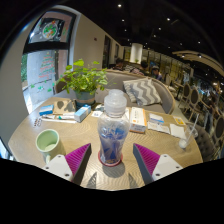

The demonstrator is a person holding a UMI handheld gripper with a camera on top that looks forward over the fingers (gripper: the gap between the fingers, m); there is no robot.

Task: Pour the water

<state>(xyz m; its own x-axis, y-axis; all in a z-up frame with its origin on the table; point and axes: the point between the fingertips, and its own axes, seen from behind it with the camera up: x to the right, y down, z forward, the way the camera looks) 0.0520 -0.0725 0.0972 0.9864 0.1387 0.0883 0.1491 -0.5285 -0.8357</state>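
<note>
Water bottle (pixel 113 128) stands between the open claw (pixel 112 160) fingers.

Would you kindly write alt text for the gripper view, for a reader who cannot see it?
A clear plastic water bottle with a white cap stands on a round wooden table between the gripper's open jaws, gaps either side. A pale green mug sits to its left, a potted green plant behind.
</note>
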